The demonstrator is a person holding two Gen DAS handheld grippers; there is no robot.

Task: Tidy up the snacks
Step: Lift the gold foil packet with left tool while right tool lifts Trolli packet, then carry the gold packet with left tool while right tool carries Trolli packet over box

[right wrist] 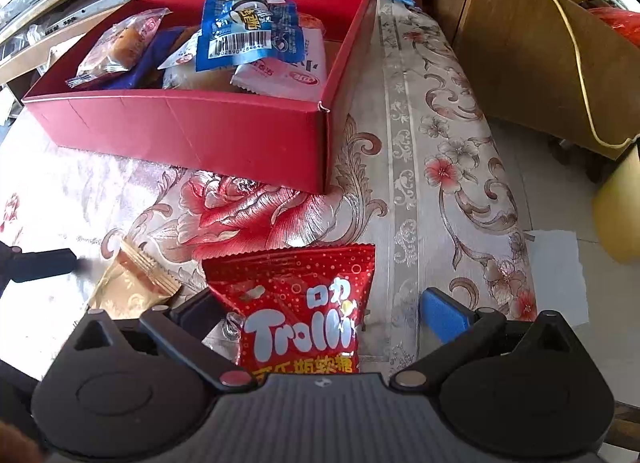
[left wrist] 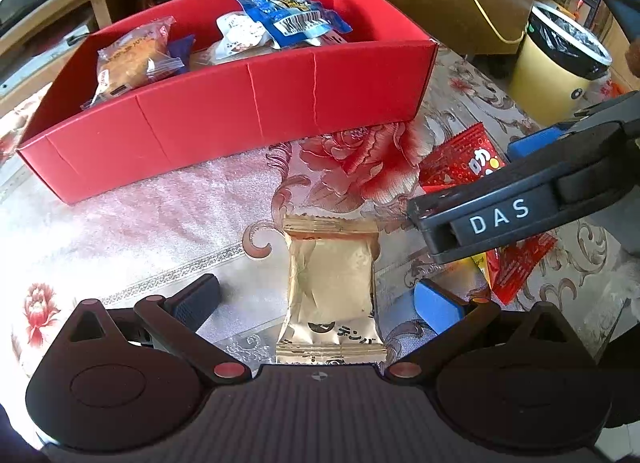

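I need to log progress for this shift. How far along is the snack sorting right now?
Done: several wrapped snacks, including a blue barcode packet, already sit in the red cardboard box. In hand: nothing is gripped; the left gripper straddles a gold foil packet, and the right gripper straddles a red Trolli gummy bag, both open. Left: these two packets on the floral tablecloth.

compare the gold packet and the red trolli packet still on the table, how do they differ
The gold packet is plain matte gold with small dark print; the red Trolli packet is glossy red with big white lettering. The gold packet lies between the left hand-held gripper's open fingers, the red between the right's. Both lie outside the red box.
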